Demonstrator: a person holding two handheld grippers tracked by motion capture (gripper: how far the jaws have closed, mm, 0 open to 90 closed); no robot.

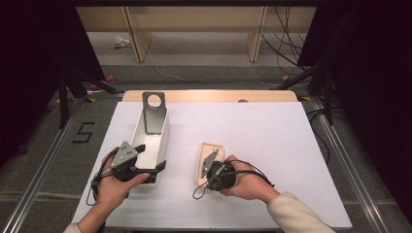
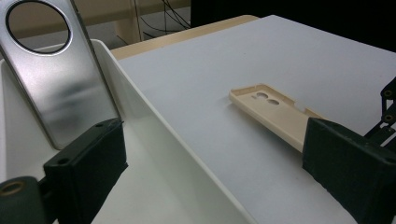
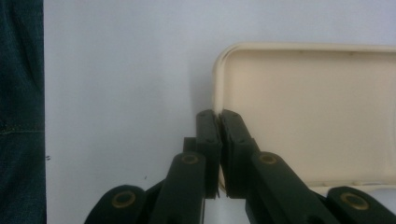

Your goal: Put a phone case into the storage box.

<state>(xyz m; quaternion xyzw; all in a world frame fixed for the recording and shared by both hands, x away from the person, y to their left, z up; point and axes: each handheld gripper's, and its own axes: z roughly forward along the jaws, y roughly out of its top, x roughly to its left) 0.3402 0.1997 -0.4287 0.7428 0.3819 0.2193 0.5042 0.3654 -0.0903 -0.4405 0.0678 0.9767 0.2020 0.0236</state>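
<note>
Right gripper view: right tool (image 3: 219,116) pinching phone case (image 3: 303,116) rim, apparently; far end cut off.

Matt plastic case (image 3: 308,112); brushed-metal plate (image 2: 56,79)

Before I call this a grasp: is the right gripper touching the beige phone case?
Touching. In the right gripper view, the right gripper has its fingers pinched shut on the edge wall of the beige phone case.

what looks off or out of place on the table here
Nothing is spilled or broken. The beige phone case lies open side up outside the white bin, its edge pinched by the right gripper, while the metal stand leans inside the bin.
</note>
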